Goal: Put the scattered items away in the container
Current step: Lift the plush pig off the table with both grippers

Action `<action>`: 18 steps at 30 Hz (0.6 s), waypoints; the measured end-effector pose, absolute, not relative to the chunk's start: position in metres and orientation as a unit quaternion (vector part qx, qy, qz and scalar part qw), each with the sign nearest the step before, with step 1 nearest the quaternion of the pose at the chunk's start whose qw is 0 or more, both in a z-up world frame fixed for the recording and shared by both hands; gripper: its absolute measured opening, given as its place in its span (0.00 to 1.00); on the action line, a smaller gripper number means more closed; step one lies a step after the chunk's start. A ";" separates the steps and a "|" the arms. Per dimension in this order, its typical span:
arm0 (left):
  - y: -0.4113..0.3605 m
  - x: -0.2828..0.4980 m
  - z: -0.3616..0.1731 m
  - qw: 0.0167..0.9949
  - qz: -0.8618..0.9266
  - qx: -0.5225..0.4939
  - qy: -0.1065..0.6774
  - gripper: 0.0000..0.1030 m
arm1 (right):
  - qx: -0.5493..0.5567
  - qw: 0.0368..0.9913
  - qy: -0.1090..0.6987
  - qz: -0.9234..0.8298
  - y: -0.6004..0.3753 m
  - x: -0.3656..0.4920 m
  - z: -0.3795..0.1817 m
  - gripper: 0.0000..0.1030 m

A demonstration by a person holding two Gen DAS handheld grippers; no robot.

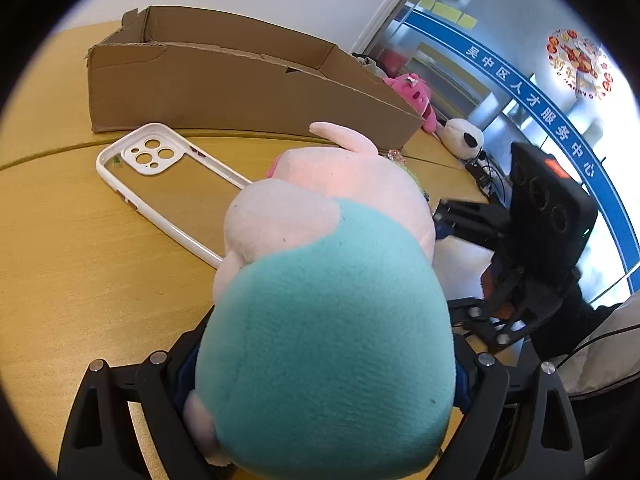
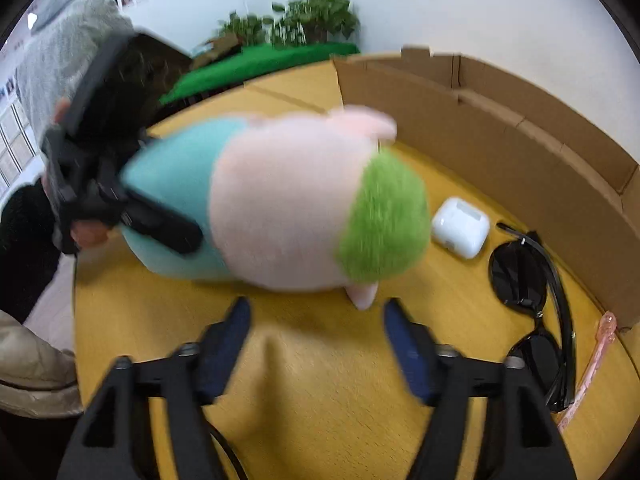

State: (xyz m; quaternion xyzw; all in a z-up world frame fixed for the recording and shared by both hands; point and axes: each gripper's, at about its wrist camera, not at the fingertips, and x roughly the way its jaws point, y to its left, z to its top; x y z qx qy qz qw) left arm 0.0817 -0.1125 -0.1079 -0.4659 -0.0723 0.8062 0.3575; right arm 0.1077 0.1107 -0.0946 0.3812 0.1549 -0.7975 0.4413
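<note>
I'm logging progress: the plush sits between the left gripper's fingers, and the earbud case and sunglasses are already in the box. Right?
Not quite. The right wrist view shows the earbud case and sunglasses still on the table, outside the box. The plush is indeed between the left gripper's fingers.

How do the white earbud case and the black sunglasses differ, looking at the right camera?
The earbud case is white, compact and rounded; the sunglasses are black, long and thin-framed. The earbud case is shut and looks solid, while the sunglasses have dark glossy lenses and appear folded. The earbud case lies nearer the plush toy; the sunglasses lie nearer the cardboard box. Both rest on the wooden table, outside the box.
</note>
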 end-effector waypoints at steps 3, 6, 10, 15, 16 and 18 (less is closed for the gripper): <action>-0.110 0.083 -0.107 0.367 0.803 -0.466 -0.055 0.89 | 0.365 0.447 0.133 -0.806 0.124 0.107 -0.076 0.87; -0.111 0.085 -0.108 0.381 0.798 -0.465 -0.041 0.89 | 0.362 0.444 0.107 -0.813 0.138 0.095 -0.063 0.91; -0.100 0.088 -0.107 0.413 0.786 -0.459 -0.017 0.89 | 0.369 0.472 0.100 -0.794 0.141 0.090 -0.056 0.92; -0.076 0.101 -0.106 0.449 0.775 -0.443 0.043 0.89 | 0.397 0.519 0.120 -0.747 0.104 0.084 -0.063 0.95; -0.076 0.101 -0.107 0.448 0.774 -0.445 0.048 0.89 | 0.408 0.520 0.117 -0.742 0.102 0.082 -0.068 0.95; -0.079 0.101 -0.108 0.449 0.772 -0.448 0.044 0.89 | 0.424 0.523 0.097 -0.733 0.103 0.079 -0.073 0.92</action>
